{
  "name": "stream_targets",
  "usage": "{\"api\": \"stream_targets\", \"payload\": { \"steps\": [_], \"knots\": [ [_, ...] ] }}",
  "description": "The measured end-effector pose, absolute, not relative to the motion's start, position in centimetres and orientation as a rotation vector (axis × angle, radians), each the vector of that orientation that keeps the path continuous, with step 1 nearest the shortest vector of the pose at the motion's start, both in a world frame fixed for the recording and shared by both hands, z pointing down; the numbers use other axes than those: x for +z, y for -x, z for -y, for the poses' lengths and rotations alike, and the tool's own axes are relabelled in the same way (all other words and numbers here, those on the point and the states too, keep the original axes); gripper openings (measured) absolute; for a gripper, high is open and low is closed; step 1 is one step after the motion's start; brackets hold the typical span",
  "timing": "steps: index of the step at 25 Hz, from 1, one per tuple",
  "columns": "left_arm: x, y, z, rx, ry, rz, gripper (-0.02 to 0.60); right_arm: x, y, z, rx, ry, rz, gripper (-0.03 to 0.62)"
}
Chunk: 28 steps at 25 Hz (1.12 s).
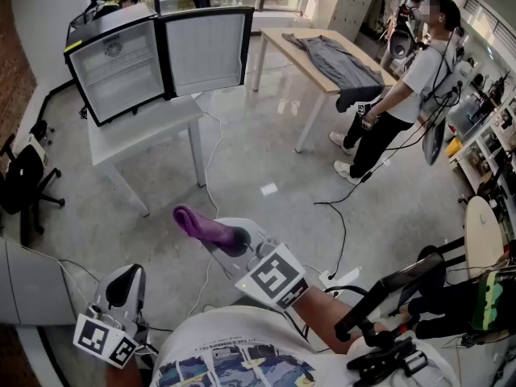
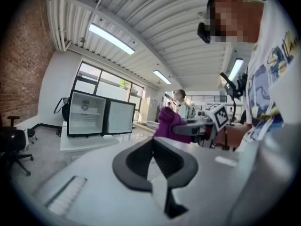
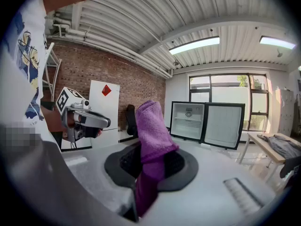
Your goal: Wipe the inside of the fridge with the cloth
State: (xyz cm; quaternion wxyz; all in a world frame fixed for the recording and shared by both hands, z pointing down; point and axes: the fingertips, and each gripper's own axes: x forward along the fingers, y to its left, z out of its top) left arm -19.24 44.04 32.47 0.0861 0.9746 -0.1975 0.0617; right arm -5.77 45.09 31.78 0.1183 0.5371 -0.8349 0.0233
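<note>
A small black fridge (image 1: 121,67) stands on a white table (image 1: 145,131) at the far left, its door (image 1: 205,51) swung wide and its white inside showing. It also appears far off in the left gripper view as the fridge (image 2: 87,113) and in the right gripper view as the fridge (image 3: 188,120). My right gripper (image 1: 232,239) is shut on a folded purple cloth (image 1: 201,226), which sticks up past the jaws as the cloth (image 3: 153,131). My left gripper (image 1: 121,289) hangs low at the left, shut and holding nothing; its pads (image 2: 141,161) meet.
A person (image 1: 403,87) stands at the right beside a wooden table (image 1: 278,39) with a grey garment (image 1: 339,59) on it. Cables (image 1: 339,216) trail across the shiny floor. A black office chair (image 1: 24,180) is at the left wall, a round table (image 1: 484,236) at the right.
</note>
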Motion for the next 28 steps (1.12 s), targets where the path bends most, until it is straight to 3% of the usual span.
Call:
{"api": "stream_targets", "payload": {
  "steps": [28],
  "knots": [
    [36.0, 21.2, -42.7, 0.203, -2.852, 0.644, 0.006, 35.9, 7.3, -44.5, 0.215, -1.507, 2.427, 0.052]
  ]
}}
